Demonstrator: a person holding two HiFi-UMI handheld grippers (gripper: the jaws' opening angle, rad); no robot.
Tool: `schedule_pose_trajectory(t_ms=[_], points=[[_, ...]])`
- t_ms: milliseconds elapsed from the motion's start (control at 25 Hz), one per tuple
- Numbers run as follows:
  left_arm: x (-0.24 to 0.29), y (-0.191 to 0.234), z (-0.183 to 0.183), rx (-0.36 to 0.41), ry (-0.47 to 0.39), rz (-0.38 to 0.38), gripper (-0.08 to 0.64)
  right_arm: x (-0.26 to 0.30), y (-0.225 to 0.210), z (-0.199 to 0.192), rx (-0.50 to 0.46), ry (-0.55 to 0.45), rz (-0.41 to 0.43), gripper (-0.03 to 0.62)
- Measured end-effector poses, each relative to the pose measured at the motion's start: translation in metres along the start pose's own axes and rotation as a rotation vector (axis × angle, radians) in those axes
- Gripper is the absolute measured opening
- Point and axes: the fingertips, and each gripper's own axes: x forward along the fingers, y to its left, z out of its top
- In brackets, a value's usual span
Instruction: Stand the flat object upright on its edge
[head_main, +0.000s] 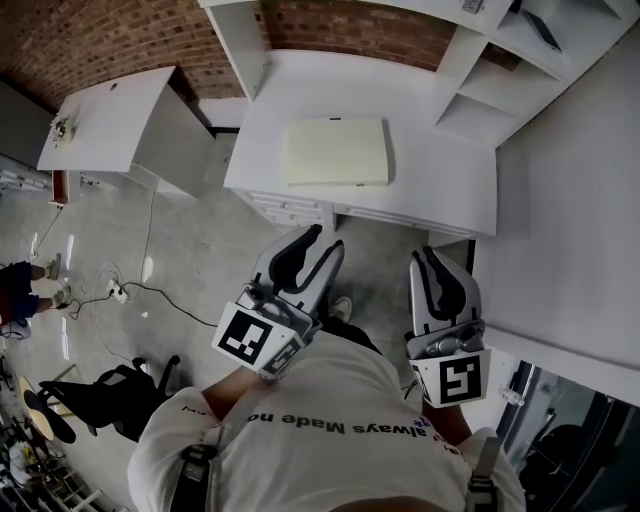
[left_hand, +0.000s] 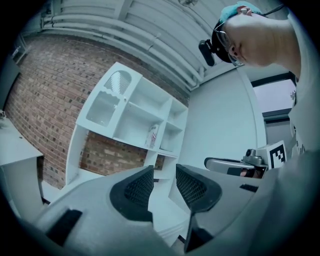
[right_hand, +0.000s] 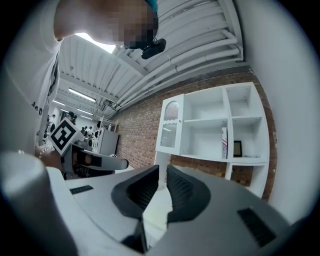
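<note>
The flat object, a cream rectangular pad (head_main: 337, 152), lies flat in the middle of a white desk (head_main: 440, 190). Both grippers hover over the floor in front of the desk's near edge, pointing level toward it and well short of the pad. My left gripper (head_main: 322, 240) is slightly open, and the left gripper view shows a narrow bare gap between its pads (left_hand: 165, 175). My right gripper (head_main: 430, 255) is shut with nothing in it, and the right gripper view shows its pads nearly meeting (right_hand: 163, 172).
White cubby shelves (head_main: 520, 80) stand on the desk's right end against a brick wall (head_main: 90, 40). Drawers (head_main: 285, 208) hang under the desk front. A second white table (head_main: 110, 115) stands to the left. Cables (head_main: 120, 292) and a black chair (head_main: 110, 390) are on the floor.
</note>
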Motion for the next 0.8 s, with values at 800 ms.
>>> schedule_pose_trajectory(t_ms=[800], points=[[0.116,0.194,0.043,-0.048,-0.033,0.05,0.13,0.235,-0.048,0.013,-0.05,-0.044,0.062,0.036]])
